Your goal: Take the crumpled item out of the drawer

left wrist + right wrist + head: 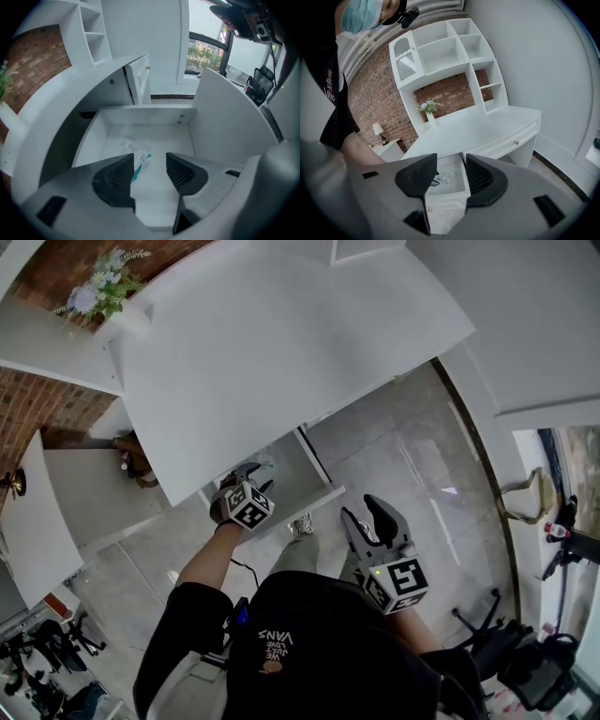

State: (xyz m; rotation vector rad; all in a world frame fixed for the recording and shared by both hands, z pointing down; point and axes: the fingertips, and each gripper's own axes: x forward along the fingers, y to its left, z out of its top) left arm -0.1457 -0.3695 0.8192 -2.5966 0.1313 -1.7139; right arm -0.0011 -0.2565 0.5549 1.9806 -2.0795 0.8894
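hovering over the open drawer (145,115) of the white desk (281,343), the left gripper (150,164) has its jaws set moderately apart with nothing between them. the crumpled item (136,151), white with a teal edge, lies on the drawer floor toward the drawer's left side. it is partly hidden behind the tip of the left jaw, and contact with that jaw cannot be confirmed. the right gripper (451,171) is held well back from the drawer front, jaws likewise apart and empty; the drawer and the item show through its gap only at a distance. assessment: the grasp is not yet made. principal risk: the item sits off the centre line of the jaw gap, so closing from this position would likely catch only the teal edge or miss it altogether. the piece looks light and loose, so a partial pinch could let it slip on the lift. secondary risk: correcting toward the drawer's left wall leaves little room, and the jaw could strike that wall or push the item into the corner. descending too far would scrape the drawer floor.
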